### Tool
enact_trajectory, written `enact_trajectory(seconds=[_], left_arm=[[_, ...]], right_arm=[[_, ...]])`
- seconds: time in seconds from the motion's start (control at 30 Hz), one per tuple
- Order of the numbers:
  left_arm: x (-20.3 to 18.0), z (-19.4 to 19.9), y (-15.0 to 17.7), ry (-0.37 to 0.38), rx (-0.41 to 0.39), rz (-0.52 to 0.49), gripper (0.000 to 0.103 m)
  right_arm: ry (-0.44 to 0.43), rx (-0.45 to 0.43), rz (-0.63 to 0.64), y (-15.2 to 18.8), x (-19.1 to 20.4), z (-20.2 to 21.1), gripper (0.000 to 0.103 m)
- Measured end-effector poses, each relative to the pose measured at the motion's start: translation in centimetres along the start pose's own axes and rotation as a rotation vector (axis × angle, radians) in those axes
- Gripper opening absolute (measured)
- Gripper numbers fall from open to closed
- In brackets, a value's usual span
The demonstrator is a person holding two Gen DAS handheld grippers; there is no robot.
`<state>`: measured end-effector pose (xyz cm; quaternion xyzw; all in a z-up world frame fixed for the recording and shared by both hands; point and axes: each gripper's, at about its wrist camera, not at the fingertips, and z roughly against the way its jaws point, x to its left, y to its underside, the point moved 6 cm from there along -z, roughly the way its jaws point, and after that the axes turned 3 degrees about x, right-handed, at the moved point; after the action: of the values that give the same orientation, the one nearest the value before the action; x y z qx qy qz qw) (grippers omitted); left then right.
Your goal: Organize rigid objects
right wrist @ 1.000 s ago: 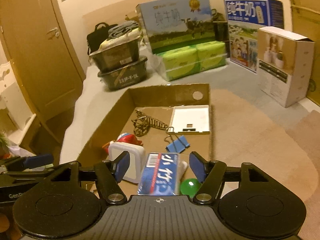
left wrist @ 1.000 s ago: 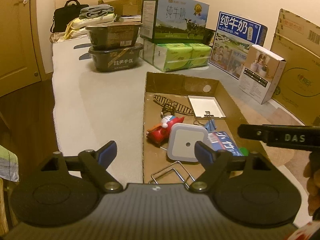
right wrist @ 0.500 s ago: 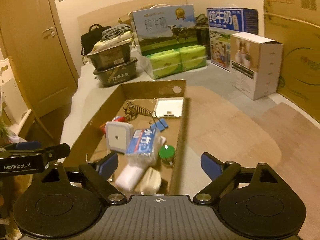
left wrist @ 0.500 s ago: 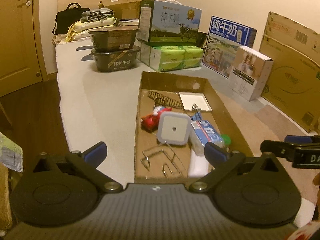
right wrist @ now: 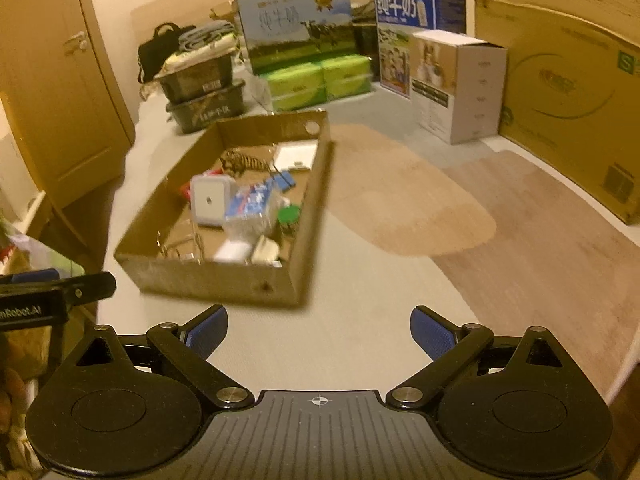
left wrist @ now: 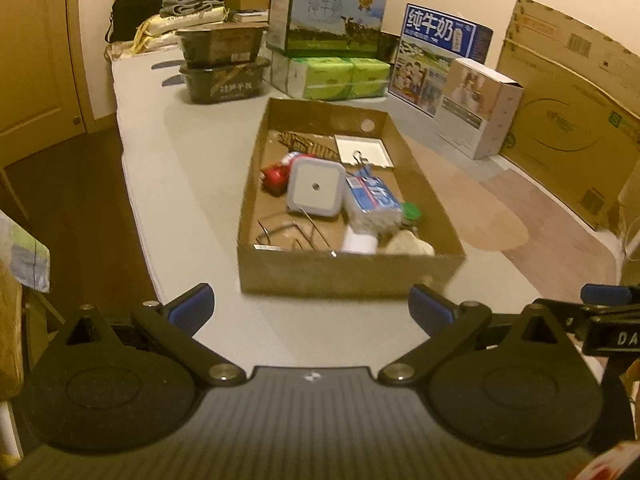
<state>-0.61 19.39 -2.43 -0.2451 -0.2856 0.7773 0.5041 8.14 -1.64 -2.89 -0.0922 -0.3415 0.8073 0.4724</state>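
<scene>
Left wrist view: the left gripper [left wrist: 310, 308] hangs over bare grey tabletop just in front of the cardboard tray [left wrist: 352, 276], jaws spread wide with nothing between them after just opening. The right gripper [right wrist: 318, 330] is likewise on the near side of the tray, jaws wide apart and empty, having just been opening further. Inside the tray, mid-floor, a white square night light [left wrist: 315, 187] leans next to a blue tissue pack [left wrist: 373, 199]; a red toy figure [left wrist: 276, 176] sits behind the night light, a green cap [left wrist: 411, 211] beside the pack, bent wire racks [left wrist: 290, 232] at the near wall, a white flat box [left wrist: 363, 151] at the far wall. Milk cartons [left wrist: 328, 12] stand well behind the tray.
</scene>
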Motion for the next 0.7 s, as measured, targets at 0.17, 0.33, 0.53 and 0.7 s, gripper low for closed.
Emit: enact_trajectory(seconds=[0.17,0.33,0.53,0.7], left_arm=[[-0.9,0.9,1.4,-0.003,0.018,-0.002,0.102],[-1.8,1.2,2.5,0.023,0.041,-0.015,0.102],[-2.8,1.7,3.2,0.059,0.059,-0.008,0.102],[-3.8,2.0,3.6,0.052,0.061,-0.036,0.102]], right_arm=[[0.014,0.012,-0.02,1.9,-0.8,1.1,0.097],[0.023,0.014,-0.036,2.9,-1.6,2.4,0.097],[0.02,0.013,-0.038,3.6,-1.6,3.4,0.097],[0.023,0.005,-0.028,3.6,-1.4,3.8,0.097]])
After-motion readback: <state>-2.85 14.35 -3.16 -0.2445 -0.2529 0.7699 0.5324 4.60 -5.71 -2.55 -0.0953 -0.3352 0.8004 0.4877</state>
